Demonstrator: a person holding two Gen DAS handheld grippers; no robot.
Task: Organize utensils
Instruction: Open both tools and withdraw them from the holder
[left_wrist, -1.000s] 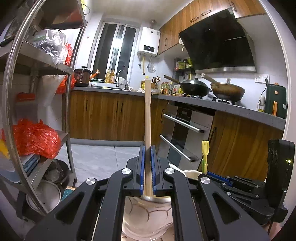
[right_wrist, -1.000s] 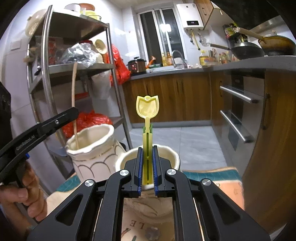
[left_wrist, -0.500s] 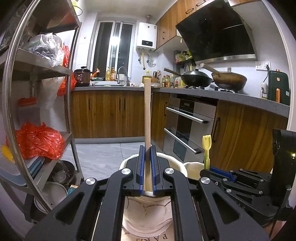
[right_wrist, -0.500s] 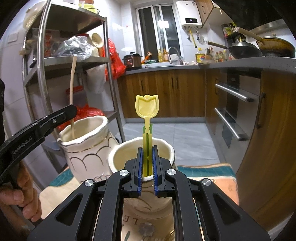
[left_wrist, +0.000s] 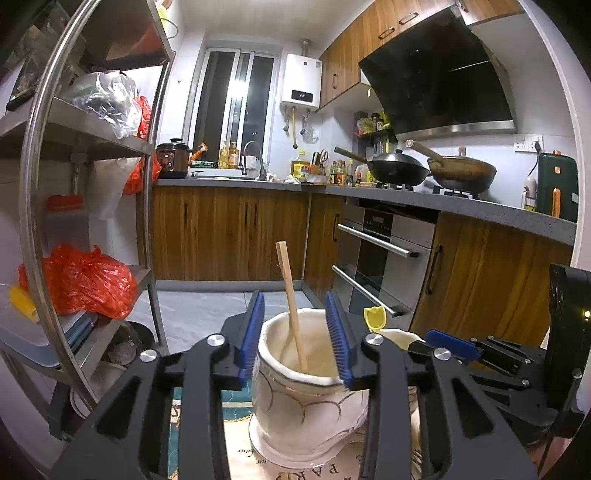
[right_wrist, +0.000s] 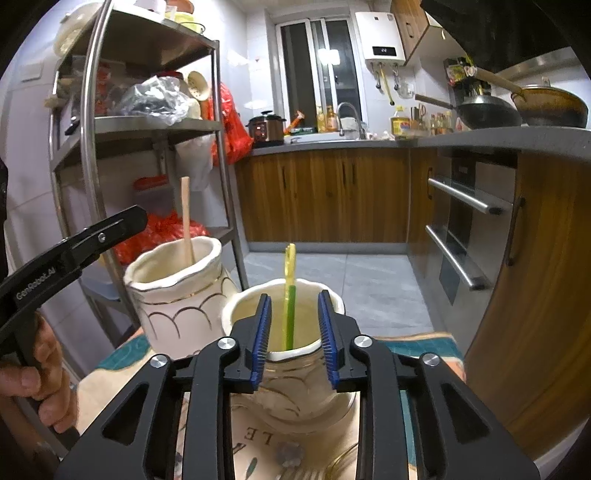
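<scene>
My left gripper (left_wrist: 294, 334) hangs over a white gold-lined ceramic jar (left_wrist: 303, 398), its jaws opening. A wooden stick (left_wrist: 291, 306) leans free inside that jar, touching neither pad. My right gripper (right_wrist: 293, 332) is over a second cream jar (right_wrist: 291, 387), jaws also opening. A yellow-green plastic utensil (right_wrist: 289, 295) stands loose in this jar, apart from both pads. In the right wrist view the first jar (right_wrist: 177, 291) with the stick (right_wrist: 186, 221) sits at left. The yellow utensil's tip (left_wrist: 375, 317) shows in the left wrist view.
Both jars stand on a patterned mat (right_wrist: 258, 439). A steel shelf rack (left_wrist: 40, 229) with red bags is close on the left. Wooden cabinets and an oven (left_wrist: 380, 254) lie ahead and to the right. A hand (right_wrist: 33, 373) holds the left gripper's handle.
Both grippers have opened and let go. The wooden stick dropped and now leans in its jar; the yellow-green utensil sank lower into the other jar.
</scene>
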